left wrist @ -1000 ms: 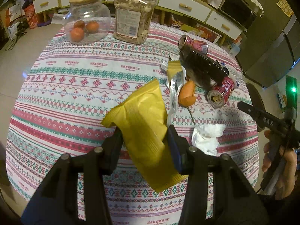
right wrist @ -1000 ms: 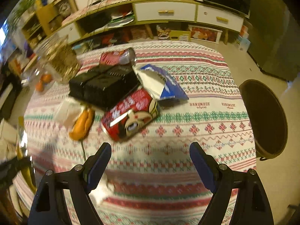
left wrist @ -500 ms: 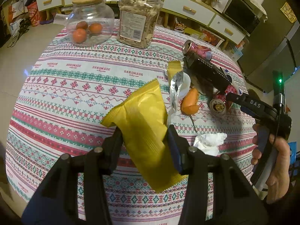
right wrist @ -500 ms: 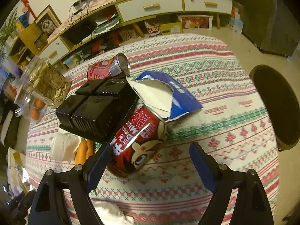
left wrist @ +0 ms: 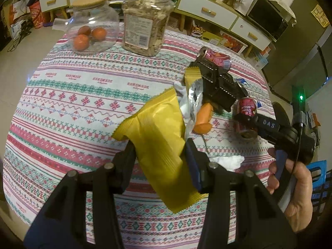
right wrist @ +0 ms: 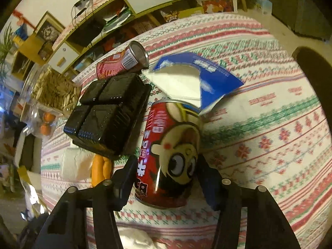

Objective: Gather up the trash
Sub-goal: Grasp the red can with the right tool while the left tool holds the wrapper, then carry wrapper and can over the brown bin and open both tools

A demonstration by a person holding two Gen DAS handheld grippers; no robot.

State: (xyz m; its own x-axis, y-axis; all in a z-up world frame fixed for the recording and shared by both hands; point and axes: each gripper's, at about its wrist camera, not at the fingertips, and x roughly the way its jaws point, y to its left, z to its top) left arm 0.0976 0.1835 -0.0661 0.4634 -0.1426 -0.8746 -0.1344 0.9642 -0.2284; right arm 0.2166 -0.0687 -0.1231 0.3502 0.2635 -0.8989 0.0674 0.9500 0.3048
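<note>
Trash lies scattered on the patterned tablecloth (left wrist: 62,95): a black tray (right wrist: 108,112) sits just left of the red can (right wrist: 170,157) lying on its side between my right claw's (right wrist: 166,178) narrowed fingers, with a torn blue wrapper (right wrist: 209,76) at the can's far end and a second can (right wrist: 122,62) beyond. My left claw (left wrist: 159,161) grips a yellow wrapper (left wrist: 157,143). Farther back, a big jar (left wrist: 145,18) holds pale snacks, and a smaller glass jar (left wrist: 93,29) holds orange fruit (left wrist: 82,41).
</note>
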